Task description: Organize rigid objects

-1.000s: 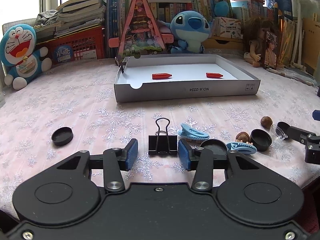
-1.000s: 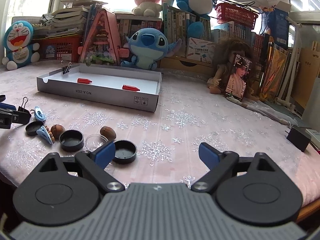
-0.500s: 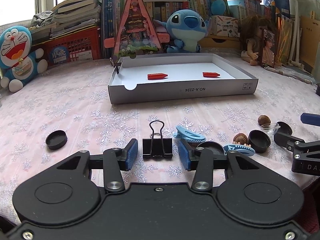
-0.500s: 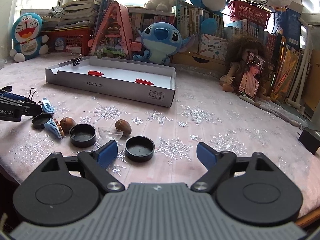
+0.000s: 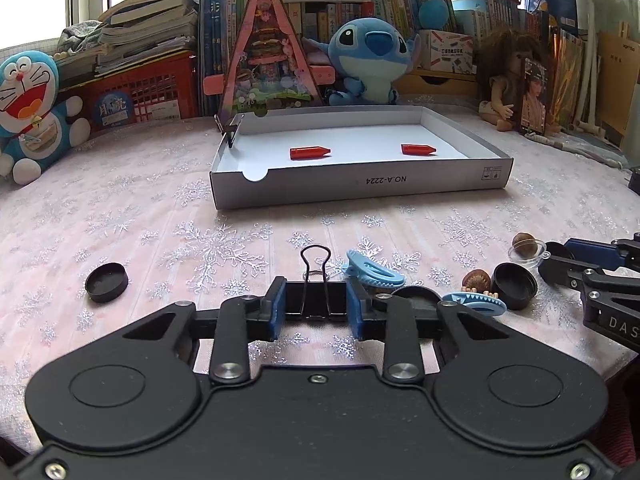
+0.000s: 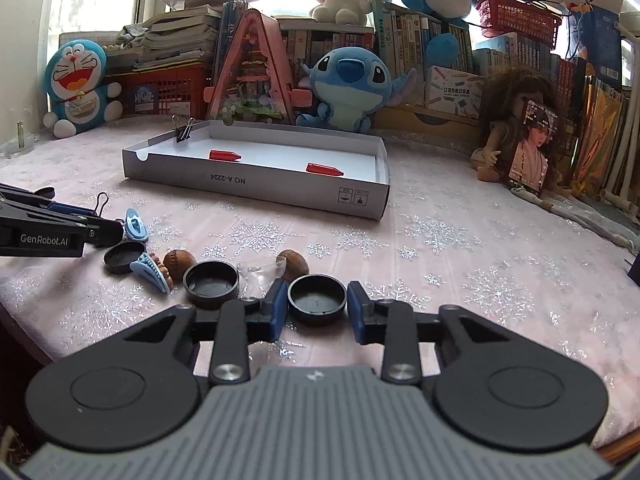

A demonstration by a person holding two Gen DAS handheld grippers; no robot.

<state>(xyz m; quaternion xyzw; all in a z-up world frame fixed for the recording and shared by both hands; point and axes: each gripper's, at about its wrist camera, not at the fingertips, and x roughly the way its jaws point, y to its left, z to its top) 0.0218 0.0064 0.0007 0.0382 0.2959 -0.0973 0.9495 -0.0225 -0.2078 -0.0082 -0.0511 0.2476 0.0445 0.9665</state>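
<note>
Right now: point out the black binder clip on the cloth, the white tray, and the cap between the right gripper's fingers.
black binder clip (image 5: 315, 300), left wrist view, on its black body.
white tray (image 5: 360, 188), left wrist view, on its near wall.
black cap (image 6: 317, 299), right wrist view, on its hollow inside.

Stitch plush (image 5: 370, 64) (by books (image 5: 156, 16))
</note>
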